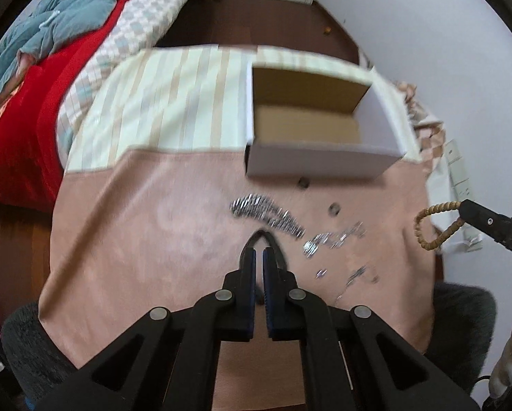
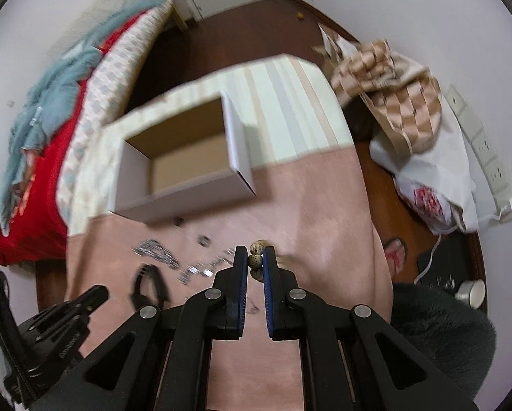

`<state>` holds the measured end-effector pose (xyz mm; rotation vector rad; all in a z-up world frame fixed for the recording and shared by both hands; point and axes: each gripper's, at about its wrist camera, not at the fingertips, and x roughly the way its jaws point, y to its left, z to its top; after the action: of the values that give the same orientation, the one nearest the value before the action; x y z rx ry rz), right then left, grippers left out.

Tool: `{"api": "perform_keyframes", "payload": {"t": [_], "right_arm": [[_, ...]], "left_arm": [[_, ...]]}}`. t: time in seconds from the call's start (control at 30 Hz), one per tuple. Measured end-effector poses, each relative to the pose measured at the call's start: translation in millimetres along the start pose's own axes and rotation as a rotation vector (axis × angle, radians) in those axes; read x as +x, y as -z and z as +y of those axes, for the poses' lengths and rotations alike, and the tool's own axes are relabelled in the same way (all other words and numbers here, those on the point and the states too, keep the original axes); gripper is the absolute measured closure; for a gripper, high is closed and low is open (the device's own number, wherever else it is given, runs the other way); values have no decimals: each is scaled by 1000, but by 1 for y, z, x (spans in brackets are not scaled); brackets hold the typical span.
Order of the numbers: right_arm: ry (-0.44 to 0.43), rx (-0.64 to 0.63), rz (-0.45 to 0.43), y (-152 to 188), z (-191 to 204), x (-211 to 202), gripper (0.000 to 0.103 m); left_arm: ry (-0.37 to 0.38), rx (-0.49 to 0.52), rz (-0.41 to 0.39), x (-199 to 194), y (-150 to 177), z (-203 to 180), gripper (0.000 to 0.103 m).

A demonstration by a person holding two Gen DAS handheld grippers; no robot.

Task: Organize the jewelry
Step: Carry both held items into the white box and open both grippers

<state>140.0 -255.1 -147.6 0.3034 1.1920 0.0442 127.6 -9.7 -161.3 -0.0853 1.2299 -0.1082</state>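
An open white cardboard box (image 1: 379, 126) stands on the pink and striped cloth; it also shows in the right wrist view (image 2: 235, 144) and looks empty. My left gripper (image 1: 259, 251) is shut on a black loop-shaped band (image 1: 273, 239), seen hanging from it in the right wrist view (image 2: 149, 282). My right gripper (image 2: 255, 257) is shut on a tan beaded bracelet (image 2: 256, 255), which hangs in the air at the right in the left wrist view (image 1: 434, 226). Silver chains (image 1: 266, 214) and small silver pieces (image 1: 338, 238) lie on the pink cloth before the box.
Two small dark round pieces (image 1: 334, 209) lie near the box front. A bed with red and teal bedding (image 1: 33, 85) is at the left. A checkered bag and white plastic bag (image 2: 423, 157) lie on the floor at the right. A grey furry seat edge (image 2: 440, 328) is near me.
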Motion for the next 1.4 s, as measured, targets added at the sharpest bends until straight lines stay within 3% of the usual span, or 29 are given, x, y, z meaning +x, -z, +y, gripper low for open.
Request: {"api": "perform_keyframes", "payload": {"t": [0.13, 0.27, 0.3, 0.33, 0.4, 0.43, 0.57, 0.7, 0.73, 0.77, 0.83, 1.1, 1.4], "right_arm": [[-37, -37, -54, -22, 12, -25, 94], [-57, -67, -97, -40, 28, -39, 94], [-59, -71, -102, -42, 30, -40, 94], [-60, -71, -104, -43, 33, -39, 94], [-61, -67, -98, -41, 33, -34, 94], [-54, -67, -94, -39, 32, -30, 94], [-32, -59, -64, -25, 24, -12, 94], [-11, -29, -28, -11, 10, 5, 94], [-9, -19, -13, -7, 7, 9, 94], [-4, -16, -7, -4, 4, 12, 94], [6, -11, 3, 2, 0, 16, 94], [-16, -4, 17, 10, 0, 20, 94], [-109, -46, -91, -35, 28, -29, 94]], "left_arm": [[38, 6, -41, -15, -29, 0, 101], [67, -51, 18, -3, -31, 13, 95], [65, -79, 55, 6, -28, 18, 88], [69, -115, 101, 18, -22, 26, 73], [93, -171, 144, 32, -11, 35, 53], [110, -199, 164, 41, -4, 39, 53], [126, -242, 244, 69, 15, 39, 53], [98, -229, 263, 89, 23, 30, 55], [84, -210, 249, 91, 24, 27, 61], [69, -190, 235, 93, 25, 23, 76], [60, -164, 224, 95, 24, 19, 92], [47, -90, 109, 68, 12, 13, 93], [138, -35, -60, -9, -42, -2, 93]]}}
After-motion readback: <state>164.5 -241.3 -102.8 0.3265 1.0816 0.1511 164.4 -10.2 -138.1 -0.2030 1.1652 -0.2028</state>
